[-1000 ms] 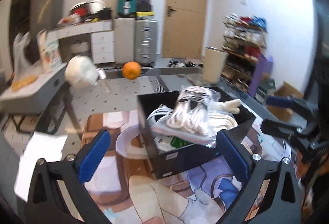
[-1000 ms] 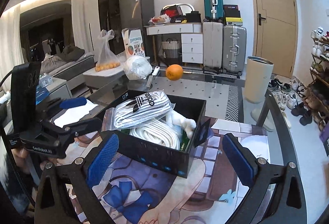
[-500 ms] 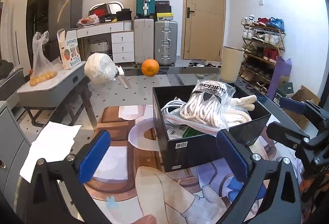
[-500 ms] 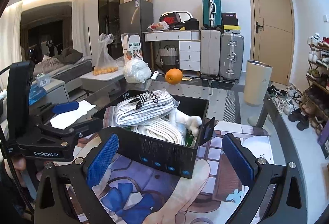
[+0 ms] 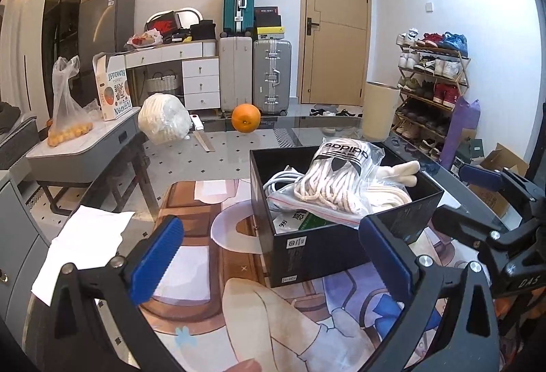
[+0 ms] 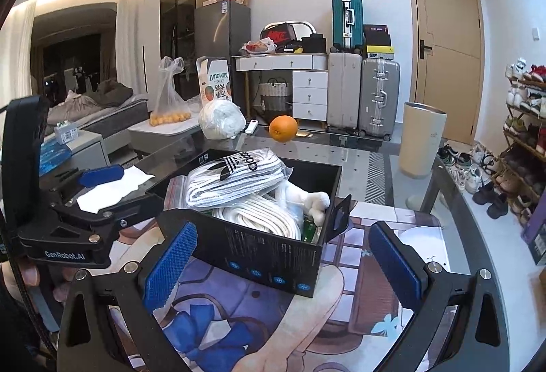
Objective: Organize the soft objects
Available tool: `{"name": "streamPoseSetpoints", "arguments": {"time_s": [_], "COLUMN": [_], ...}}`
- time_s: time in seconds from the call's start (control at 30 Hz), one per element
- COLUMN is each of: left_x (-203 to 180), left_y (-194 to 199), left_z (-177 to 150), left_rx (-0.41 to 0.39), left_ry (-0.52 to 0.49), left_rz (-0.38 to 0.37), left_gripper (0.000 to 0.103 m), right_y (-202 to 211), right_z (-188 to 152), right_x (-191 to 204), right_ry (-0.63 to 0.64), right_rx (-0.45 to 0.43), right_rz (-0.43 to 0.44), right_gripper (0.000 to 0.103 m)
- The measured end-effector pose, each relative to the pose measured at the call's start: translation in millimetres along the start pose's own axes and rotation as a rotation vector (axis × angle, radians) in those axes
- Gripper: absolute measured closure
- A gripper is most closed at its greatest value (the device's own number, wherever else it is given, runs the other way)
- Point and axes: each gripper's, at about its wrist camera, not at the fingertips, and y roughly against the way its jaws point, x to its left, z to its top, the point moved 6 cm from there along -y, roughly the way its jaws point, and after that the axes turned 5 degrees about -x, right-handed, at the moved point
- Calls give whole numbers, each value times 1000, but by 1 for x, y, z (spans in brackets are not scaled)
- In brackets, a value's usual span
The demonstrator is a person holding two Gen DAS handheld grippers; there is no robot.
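A sheet of white paper (image 5: pixel 82 247) lies at the left edge of a glass table (image 5: pixel 239 150), beside an illustrated mat (image 5: pixel 211 273) that covers its near side. The left gripper (image 5: pixel 269 264) hovers above the mat, its blue-padded jaws spread wide and holding nothing. Farther back on the glass, a bagged bundle of white rope (image 5: pixel 164 123) sits near an orange (image 5: pixel 245 118). Right of centre, a black box (image 5: pixel 334 245) stands on the mat, packed with soft goods: a clear zip bag of white rope (image 5: pixel 336 182) printed with an Adidas logo lies on top of coiled white cord (image 6: pixel 259 215), with a white plush toy (image 6: pixel 315 201) wedged at the box's right end. The right gripper (image 6: pixel 285 257) is also wide open and empty, poised just in front of the box. A shoe rack (image 5: pixel 430 92) lines the far right wall.
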Motion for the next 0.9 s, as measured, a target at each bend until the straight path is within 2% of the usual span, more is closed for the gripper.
{"name": "streamPoseSetpoints", "arguments": {"time_s": [0.23, 0.9], "left_x": [2, 4], "left_y": [0, 2], "left_z": [1, 2], "left_rx": [-2, -12], "left_ry": [16, 17], "left_rz": [-6, -1], "left_gripper": [0, 0], "right_y": [1, 3], "right_z": [-1, -2], "right_x": [4, 3], "right_ry": [34, 25], "right_rx": [-4, -6], "right_rz": [-15, -17], "right_gripper": [1, 1]}}
